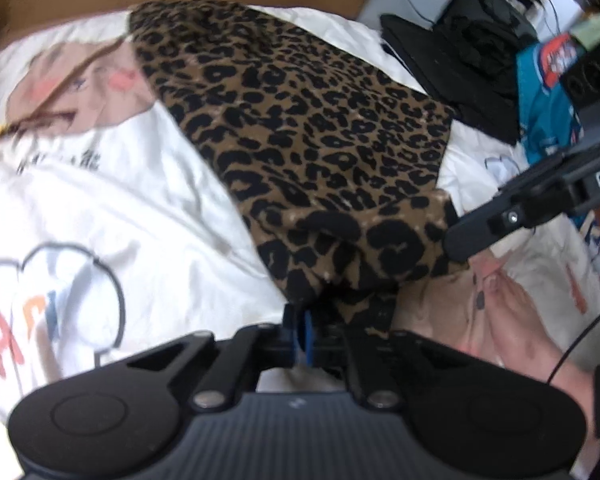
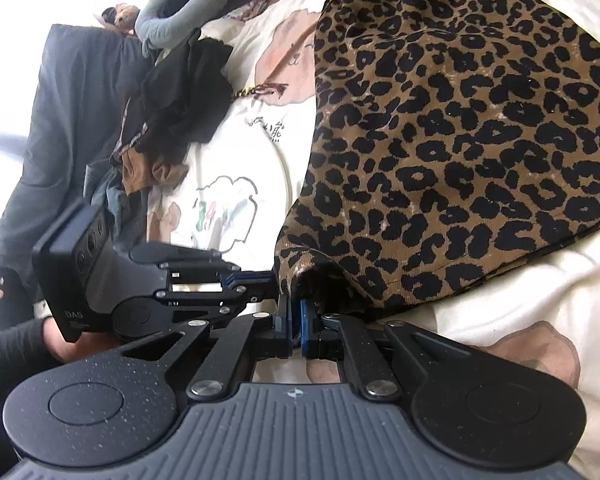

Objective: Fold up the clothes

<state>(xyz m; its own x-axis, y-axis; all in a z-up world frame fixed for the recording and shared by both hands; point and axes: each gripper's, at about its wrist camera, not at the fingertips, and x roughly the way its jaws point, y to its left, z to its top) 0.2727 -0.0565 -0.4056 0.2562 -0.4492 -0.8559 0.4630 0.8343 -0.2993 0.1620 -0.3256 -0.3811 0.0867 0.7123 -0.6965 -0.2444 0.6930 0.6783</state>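
The leopard-print garment point(image 2: 460, 120) lies spread on the white printed bed cover point(image 2: 520, 292), its long axis running from the near hem up toward 12 o'clock. Both grippers meet at that near edge: the right gripper point(image 2: 296, 320) has its jaws clenched on the hem at 6 o'clock, and the left gripper point(image 1: 306, 334) grips bunched cloth just beside it, jaws closed on the fabric. Bare cover lies open toward 9 o'clock in the left wrist view; a dark clothes pile point(image 2: 172, 100) crowds the far left, black items point(image 1: 460, 68) the upper right.
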